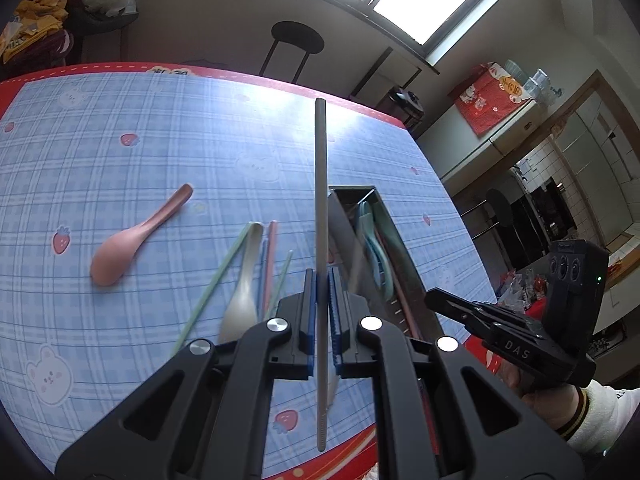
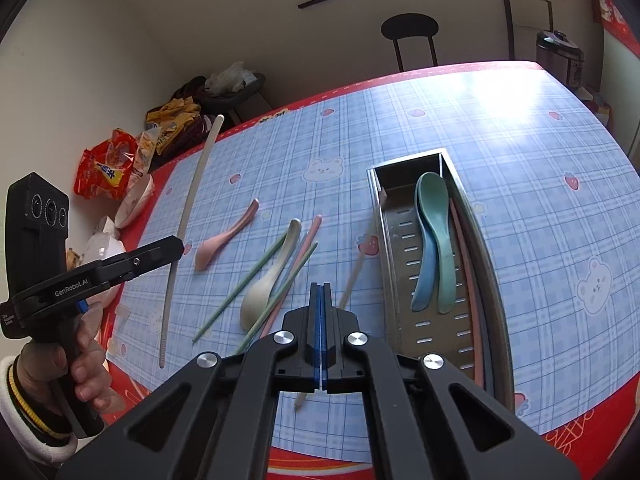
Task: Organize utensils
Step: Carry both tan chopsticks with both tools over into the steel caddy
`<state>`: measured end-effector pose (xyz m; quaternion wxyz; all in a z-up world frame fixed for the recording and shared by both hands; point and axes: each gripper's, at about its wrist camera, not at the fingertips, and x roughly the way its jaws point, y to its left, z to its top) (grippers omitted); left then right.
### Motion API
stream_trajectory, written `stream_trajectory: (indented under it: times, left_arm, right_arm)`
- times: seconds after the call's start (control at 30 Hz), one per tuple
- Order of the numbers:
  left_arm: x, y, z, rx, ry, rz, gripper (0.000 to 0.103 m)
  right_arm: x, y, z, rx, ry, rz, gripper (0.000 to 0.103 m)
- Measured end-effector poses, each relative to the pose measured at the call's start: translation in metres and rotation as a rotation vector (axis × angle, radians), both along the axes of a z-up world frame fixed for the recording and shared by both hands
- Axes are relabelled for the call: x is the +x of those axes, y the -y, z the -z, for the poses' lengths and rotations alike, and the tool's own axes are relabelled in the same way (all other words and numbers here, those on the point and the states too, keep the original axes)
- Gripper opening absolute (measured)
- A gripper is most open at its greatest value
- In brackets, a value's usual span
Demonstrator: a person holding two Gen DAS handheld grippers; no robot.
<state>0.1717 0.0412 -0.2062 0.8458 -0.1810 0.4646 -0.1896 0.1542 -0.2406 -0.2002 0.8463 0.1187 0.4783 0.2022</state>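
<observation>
A long, slim grey-white chopstick (image 1: pixel 321 208) with a ribbed tip was clamped in the left claw (image 1: pixel 321 280), held above the surface (image 1: pixel 120 152). The right claw (image 2: pixel 321 300) was closed on nothing. A pink spoon (image 1: pixel 132 240) lay loose; a metal tray (image 2: pixel 486 264) held a green spoon (image 2: pixel 438 232). The surface was covered by blue plaid with red edging; a black stool (image 2: pixel 410 30) stood by the wall.

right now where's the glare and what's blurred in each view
Left wrist view: window glare whitens the far tablecloth; the metal tray beside the gripped beige chopstick smears. Right wrist view: glare on the far right corner; a pale chopstick above the fingers is motion-blurred.
</observation>
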Motion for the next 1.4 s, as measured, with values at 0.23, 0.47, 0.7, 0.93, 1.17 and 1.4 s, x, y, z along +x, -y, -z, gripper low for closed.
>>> stream_trajectory:
  times: [0.23,0.47,0.7,0.93,1.17,1.4]
  left_arm:
    - [-0.001,0.015,-0.006,0.029,0.021,-0.016,0.01]
    - [-0.023,-0.027,0.012,0.038,-0.027,-0.109,0.01]
    - [-0.048,-0.073,0.024,0.033,-0.05,-0.19,0.01]
    - [-0.057,-0.097,0.031,0.014,-0.056,-0.213,0.01]
    - [-0.052,-0.102,0.032,-0.001,-0.049,-0.187,0.01]
    - [-0.051,-0.1,0.034,-0.01,-0.049,-0.165,0.01]
  right_arm:
    - [0.01,-0.005,0.017,-0.023,-0.086,-0.081,0.002]
    - [0.02,-0.071,0.064,-0.097,-0.187,-0.21,0.022]
    - [0.029,-0.126,0.096,-0.255,-0.196,-0.259,0.024]
    - [0.037,-0.144,0.103,-0.298,-0.192,-0.221,0.024]
    - [0.034,-0.146,0.102,-0.356,-0.18,-0.203,0.024]
    - [0.039,-0.152,0.106,-0.402,-0.182,-0.168,0.024]
